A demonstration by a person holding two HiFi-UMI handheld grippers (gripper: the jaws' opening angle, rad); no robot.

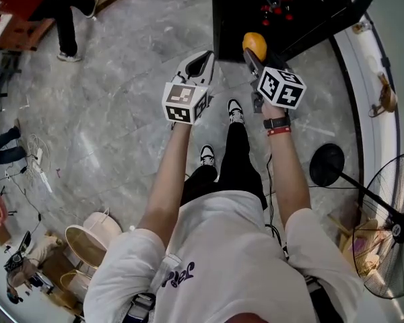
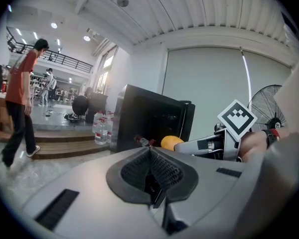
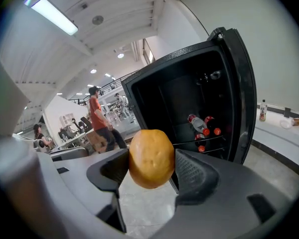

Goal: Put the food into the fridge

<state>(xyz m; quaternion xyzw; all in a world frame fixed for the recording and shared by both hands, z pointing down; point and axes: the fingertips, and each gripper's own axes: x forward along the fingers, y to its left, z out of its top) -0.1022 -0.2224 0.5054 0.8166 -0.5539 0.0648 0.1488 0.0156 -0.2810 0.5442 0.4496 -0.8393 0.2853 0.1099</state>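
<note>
My right gripper (image 3: 151, 164) is shut on a round orange fruit (image 3: 151, 158), which sits between its two dark pads. In the head view the orange (image 1: 254, 44) is held just in front of the black fridge (image 1: 276, 15). The fridge stands open (image 3: 189, 108), its door (image 3: 240, 88) swung to the right. Inside, red-capped bottles (image 3: 204, 127) lie on a wire shelf. My left gripper (image 1: 199, 64) hovers left of the right one with its jaws closed together and nothing between them. From the left gripper view (image 2: 151, 153), the orange (image 2: 171, 142) and the right gripper (image 2: 214, 144) show ahead.
A person in a red shirt (image 2: 20, 101) walks on the marble floor at the left. Water bottles (image 2: 100, 128) stand beside the fridge. A standing fan (image 1: 390, 234) and its round base (image 1: 326, 165) are at my right. Baskets (image 1: 87, 244) sit behind at my left.
</note>
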